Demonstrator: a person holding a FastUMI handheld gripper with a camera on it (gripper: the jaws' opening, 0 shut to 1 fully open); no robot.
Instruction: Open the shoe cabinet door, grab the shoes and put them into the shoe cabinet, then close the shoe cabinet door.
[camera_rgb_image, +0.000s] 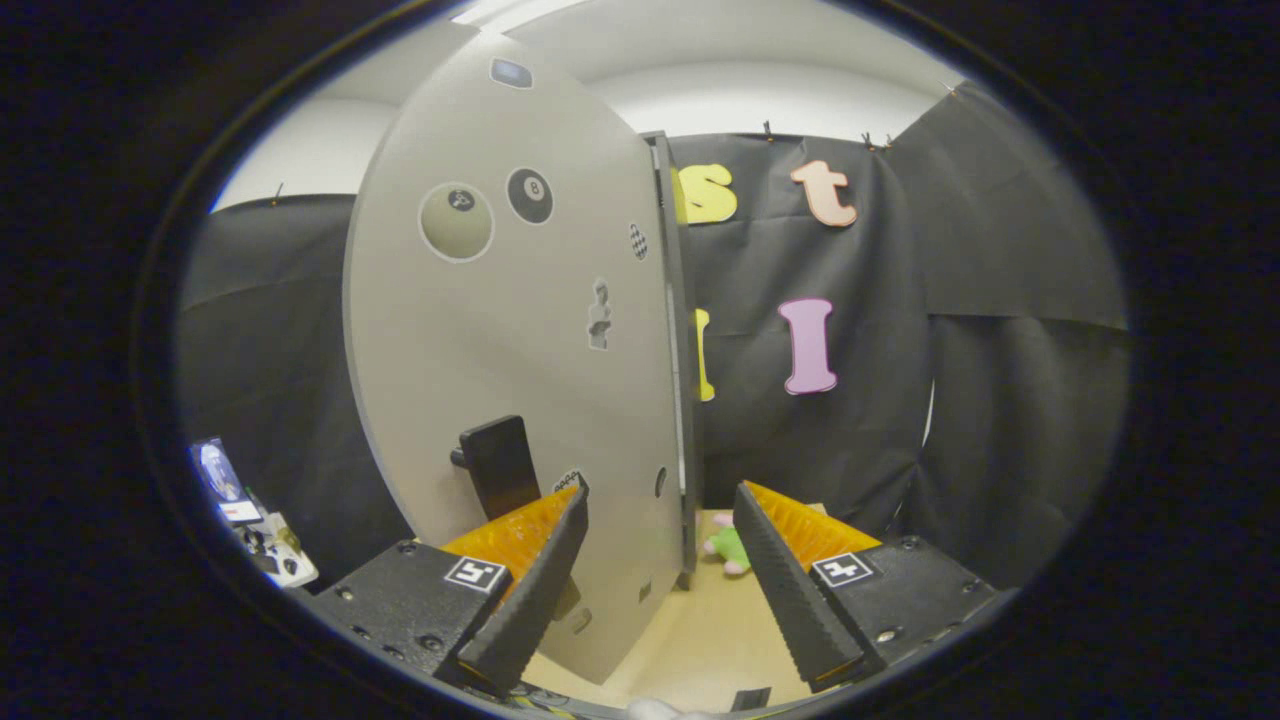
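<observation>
Spread fingers of the gripper (660, 560) hold nothing, straddling the cabinet door's (500, 350) free edge; its handle (497, 465) sits left. A careless push could slam it. Shoes unseen.

The shoe cabinet door (500, 400) is seen as a pale grey panel, and it serves as the landmark here. On its upper part a black round sticker (529, 195) with a white centre is set beside a larger dull olive-beige disc (456, 222) ringed in white. A small black-and-white chequered sticker (638, 240) is found near the door's right edge. Lower on the door, a black handle (498, 466) is mounted. To the right of the door's foot, a green and pink plush toy (727, 547) is seen on the light tan counter (700, 640). Behind the door, the cloth wall is black. Above it, the room wall is shown white.
</observation>
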